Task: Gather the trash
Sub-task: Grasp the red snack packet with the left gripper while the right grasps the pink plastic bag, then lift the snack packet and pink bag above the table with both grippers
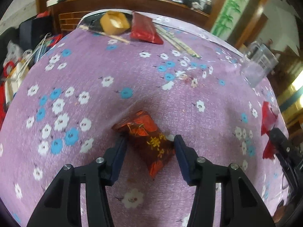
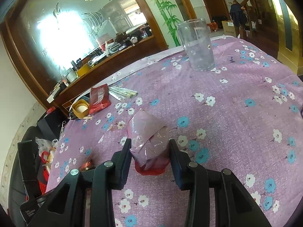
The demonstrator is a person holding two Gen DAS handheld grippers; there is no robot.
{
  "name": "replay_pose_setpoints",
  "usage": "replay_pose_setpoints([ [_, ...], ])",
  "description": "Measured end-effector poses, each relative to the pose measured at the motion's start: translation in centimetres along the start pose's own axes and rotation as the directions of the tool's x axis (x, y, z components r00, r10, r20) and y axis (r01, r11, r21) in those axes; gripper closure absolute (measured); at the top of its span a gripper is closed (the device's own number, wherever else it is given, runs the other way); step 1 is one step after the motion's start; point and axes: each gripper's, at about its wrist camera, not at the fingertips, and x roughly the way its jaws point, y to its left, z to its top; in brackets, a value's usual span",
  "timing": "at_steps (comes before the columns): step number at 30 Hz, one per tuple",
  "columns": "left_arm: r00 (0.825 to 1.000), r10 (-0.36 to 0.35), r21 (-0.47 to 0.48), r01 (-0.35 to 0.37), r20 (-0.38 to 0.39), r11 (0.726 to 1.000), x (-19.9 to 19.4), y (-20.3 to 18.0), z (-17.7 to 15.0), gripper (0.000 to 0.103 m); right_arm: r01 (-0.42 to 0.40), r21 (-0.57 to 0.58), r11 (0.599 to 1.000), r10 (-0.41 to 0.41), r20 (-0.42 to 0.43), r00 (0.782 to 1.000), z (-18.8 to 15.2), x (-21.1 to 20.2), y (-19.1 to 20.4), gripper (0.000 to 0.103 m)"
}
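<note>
In the left wrist view the left gripper (image 1: 149, 141) pointed down at the flowered tablecloth (image 1: 94, 87), its jaws spread around a red snack wrapper (image 1: 147, 138) without pinching it; in the right wrist view the right gripper (image 2: 150, 147), nearer than the clear cup (image 2: 197, 45), squeezed a crumpled pink wrapper (image 2: 147, 138) lifted off the cloth
</note>
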Motion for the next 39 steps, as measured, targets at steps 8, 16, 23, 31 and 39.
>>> replay_pose_setpoints([
  [8,0.997,-0.064,0.050,0.062,0.039,0.997,0.3,0.7,0.3,0.054,0.013,-0.035,0.999,-0.013,-0.005,1.000,-0.4,0.4,0.7,0.061],
  [16,0.991,-0.098,0.109,0.088,0.087,0.990,-0.6,0.8,-0.9,0.069,0.019,-0.079,0.997,-0.020,-0.011,1.000,-0.7,0.8,1.5,0.061],
  [23,0.981,-0.102,0.172,0.074,0.162,0.982,-3.6,1.6,-2.4,0.069,-0.004,-0.114,0.993,0.000,-0.031,1.000,-1.1,1.3,2.5,0.061],
  [31,0.951,-0.035,0.210,-0.032,0.308,0.977,-5.3,1.5,-3.1,0.069,-0.021,-0.198,0.980,0.013,-0.040,0.999,-2.2,1.5,4.6,0.061],
  [39,0.913,0.066,0.202,-0.159,0.403,0.966,-6.2,1.7,-3.1,0.069,-0.018,-0.232,0.973,0.009,-0.039,0.999,-2.6,1.5,5.3,0.061],
])
